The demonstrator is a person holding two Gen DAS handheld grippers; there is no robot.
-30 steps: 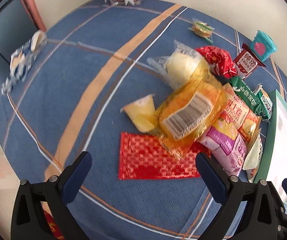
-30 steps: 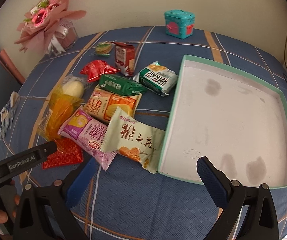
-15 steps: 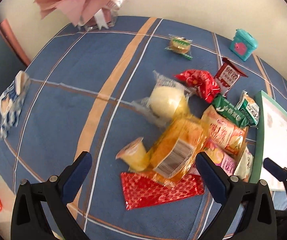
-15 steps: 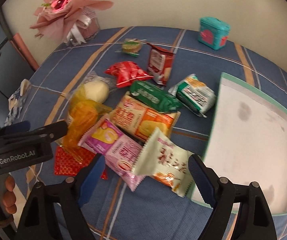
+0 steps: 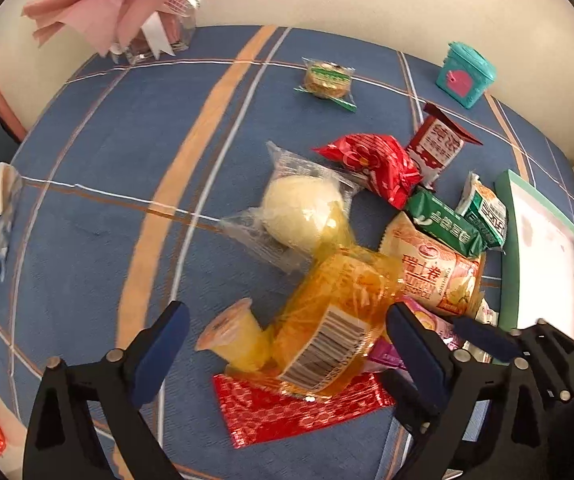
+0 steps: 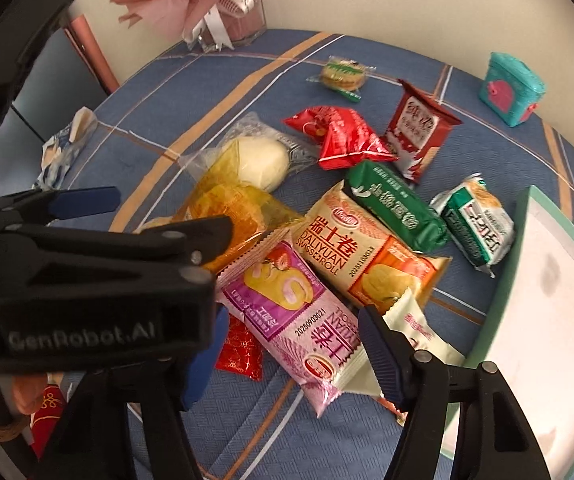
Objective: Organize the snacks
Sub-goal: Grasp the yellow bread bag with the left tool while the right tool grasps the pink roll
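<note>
My left gripper (image 5: pixel 283 336) hung spread, jaws just narrowing slightly, straddling the orange jelly bag (image 5: pixel 339 320). My right gripper (image 6: pixel 287 356) had been closing around the pink Swiss roll packet (image 6: pixel 295 320); I couldn't tell if its pads touched. The tray's (image 6: pixel 503 280) green edge lay at three o'clock; bare tablecloth (image 5: pixel 87 168) opened toward ten.

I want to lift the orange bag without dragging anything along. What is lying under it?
A flat red packet lies partly under the orange bag; its upper edge is covered, so anything else beneath cannot be seen.
</note>
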